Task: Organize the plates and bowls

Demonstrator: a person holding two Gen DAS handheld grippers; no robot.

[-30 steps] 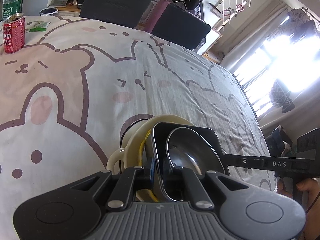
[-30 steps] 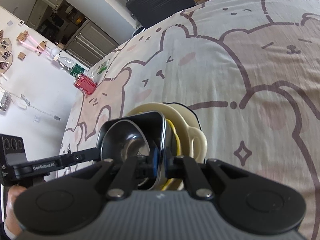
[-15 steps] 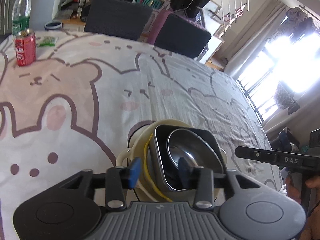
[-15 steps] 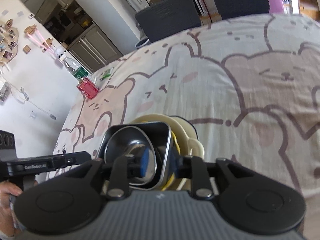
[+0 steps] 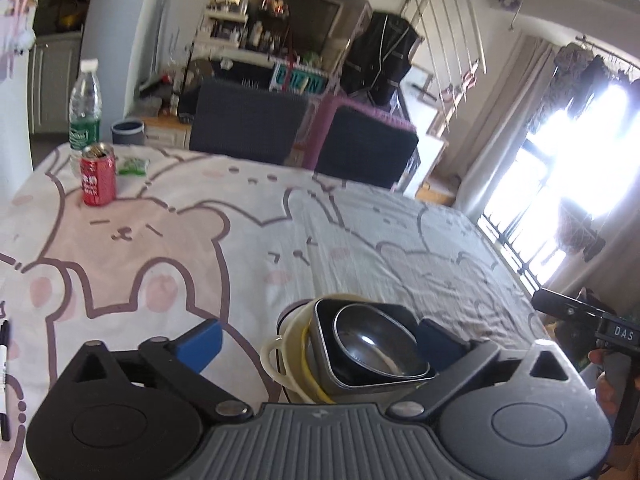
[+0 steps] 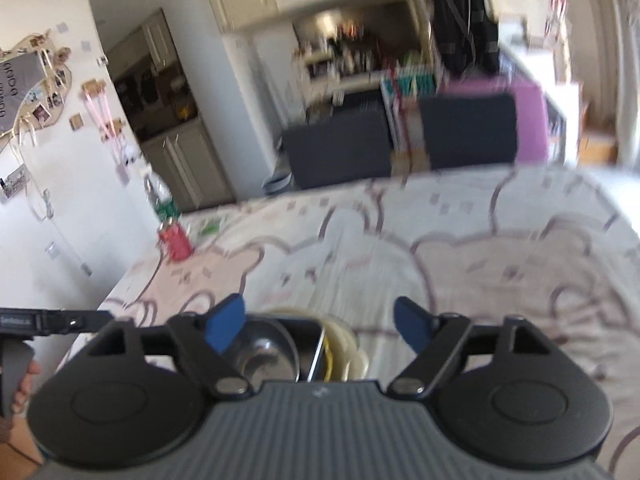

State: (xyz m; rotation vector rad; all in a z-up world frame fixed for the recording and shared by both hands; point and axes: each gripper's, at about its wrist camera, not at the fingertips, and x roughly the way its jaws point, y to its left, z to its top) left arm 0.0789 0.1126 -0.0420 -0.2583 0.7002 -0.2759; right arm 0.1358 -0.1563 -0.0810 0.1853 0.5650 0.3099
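A worktop (image 5: 248,236) covered by a cloth printed with cartoon bears fills the left wrist view, with dark chairs (image 5: 244,128) and cluttered shelves behind it and a bright window at the right. A red can (image 5: 98,174) and a water bottle (image 5: 85,108) are seen at the far left corner. The left gripper (image 5: 320,338) is spread wide, its jaws having just been opening; nothing is pinched. Between and just beyond its blue fingertips (image 5: 200,342) the nested stack is seen resting on the cloth: a steel bowl (image 5: 372,342) inside a dark square dish (image 5: 324,344), set in a cream bowl (image 5: 288,340) with a handle. The other gripper (image 5: 580,320) is seen at the right edge, held by a hand.

The right wrist view is blurred. The right gripper (image 6: 320,326) is likewise spread, its jaws having just been opening, with nothing pressed between the pads. The steel bowl (image 6: 264,354), square dish (image 6: 314,344) and cream bowl (image 6: 344,344) are seen low between its fingers, on the cloth (image 6: 440,264).
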